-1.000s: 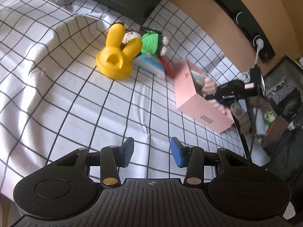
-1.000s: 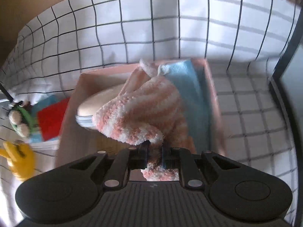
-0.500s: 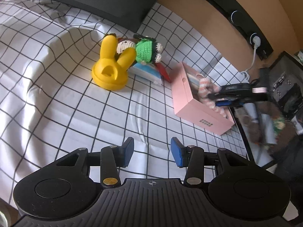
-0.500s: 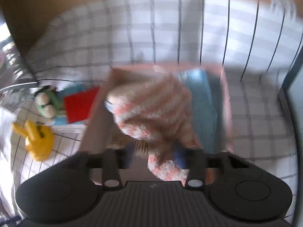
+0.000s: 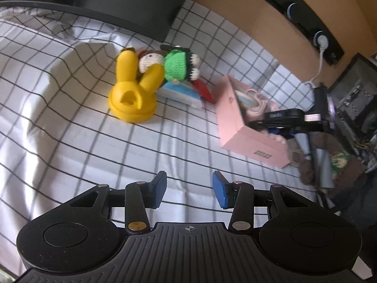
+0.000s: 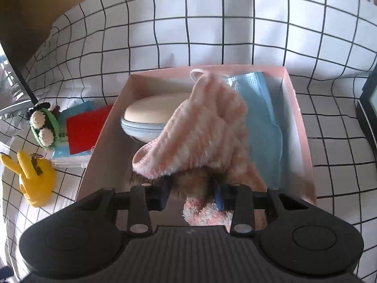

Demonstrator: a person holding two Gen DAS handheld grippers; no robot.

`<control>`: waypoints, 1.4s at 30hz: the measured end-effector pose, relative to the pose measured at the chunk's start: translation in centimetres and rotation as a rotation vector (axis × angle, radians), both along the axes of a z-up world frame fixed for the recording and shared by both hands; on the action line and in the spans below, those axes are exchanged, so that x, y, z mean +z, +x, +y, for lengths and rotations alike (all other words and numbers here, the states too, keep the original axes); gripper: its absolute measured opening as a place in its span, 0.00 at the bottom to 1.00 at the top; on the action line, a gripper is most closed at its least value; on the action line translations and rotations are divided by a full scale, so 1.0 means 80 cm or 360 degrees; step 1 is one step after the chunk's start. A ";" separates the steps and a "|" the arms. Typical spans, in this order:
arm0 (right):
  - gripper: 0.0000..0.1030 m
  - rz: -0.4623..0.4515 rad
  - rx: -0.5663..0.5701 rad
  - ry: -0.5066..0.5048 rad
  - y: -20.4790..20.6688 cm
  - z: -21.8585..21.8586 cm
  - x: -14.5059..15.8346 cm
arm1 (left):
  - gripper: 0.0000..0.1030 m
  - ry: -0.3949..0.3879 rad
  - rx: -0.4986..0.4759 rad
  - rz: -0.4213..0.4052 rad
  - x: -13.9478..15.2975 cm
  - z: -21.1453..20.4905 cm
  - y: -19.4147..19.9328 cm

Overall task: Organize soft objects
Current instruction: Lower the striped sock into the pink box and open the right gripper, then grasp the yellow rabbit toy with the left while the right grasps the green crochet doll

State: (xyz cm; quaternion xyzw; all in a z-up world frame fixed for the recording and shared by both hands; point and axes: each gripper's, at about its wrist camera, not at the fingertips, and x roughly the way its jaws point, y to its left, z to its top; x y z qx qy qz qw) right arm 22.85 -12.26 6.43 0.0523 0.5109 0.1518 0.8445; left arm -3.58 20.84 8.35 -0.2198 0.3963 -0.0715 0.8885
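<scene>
A pink box (image 6: 304, 141) holds a fuzzy pink-and-white striped sock (image 6: 207, 136), a blue cloth (image 6: 264, 118) and a cream oval pouch (image 6: 150, 110). My right gripper (image 6: 192, 192) is open just above the box's near end, jaws apart on either side of the sock's lower end. In the left wrist view the box (image 5: 238, 127) sits at right with the right gripper (image 5: 278, 120) over it. My left gripper (image 5: 188, 188) is open and empty over the checked cloth.
A yellow rabbit toy (image 5: 133, 92) and a green crochet doll (image 5: 176, 64) stand left of the box, the doll on a flat blue and red pack (image 5: 188, 92). A dark monitor base (image 5: 106, 2) is at the back. A power strip (image 5: 318, 35) runs along the wall.
My right gripper has opened and let go of the striped sock, which now lies in the box. My left gripper has pulled back a little, staying open.
</scene>
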 end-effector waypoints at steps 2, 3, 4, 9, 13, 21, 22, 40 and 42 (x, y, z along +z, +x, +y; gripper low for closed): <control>0.39 -0.0038 0.0001 0.0002 -0.009 -0.002 0.009 | 0.45 0.0033 0.0036 0.0009 -0.002 0.011 0.006; 0.43 -0.0075 0.0020 -0.0010 -0.017 -0.002 0.016 | 0.45 0.0044 0.0066 0.0011 -0.002 0.018 0.010; 0.52 -0.0115 0.0041 -0.0031 -0.025 -0.002 0.024 | 0.45 0.0052 0.0097 0.0008 -0.002 0.026 0.015; 0.67 -0.0406 0.0098 -0.0114 -0.091 0.000 0.073 | 0.45 0.0083 0.0230 -0.0095 0.007 0.066 0.058; 0.68 -0.0491 0.0142 -0.0110 -0.142 0.001 0.092 | 0.45 0.0152 0.0174 -0.0167 0.001 0.081 0.110; 0.69 -0.0652 0.0373 -0.0374 -0.235 0.039 0.079 | 0.47 0.0367 -0.0054 -0.0258 -0.011 0.086 0.164; 0.69 -0.0653 0.0389 -0.0383 -0.241 0.043 0.077 | 0.47 0.0351 -0.0063 -0.0269 -0.012 0.089 0.167; 0.69 -0.0625 0.0489 -0.0389 -0.244 0.108 0.070 | 0.36 0.0274 0.0046 -0.0248 -0.041 0.115 0.208; 0.69 -0.0660 0.0489 -0.0404 -0.235 0.112 0.075 | 0.36 0.0272 0.0054 -0.0220 -0.038 0.113 0.205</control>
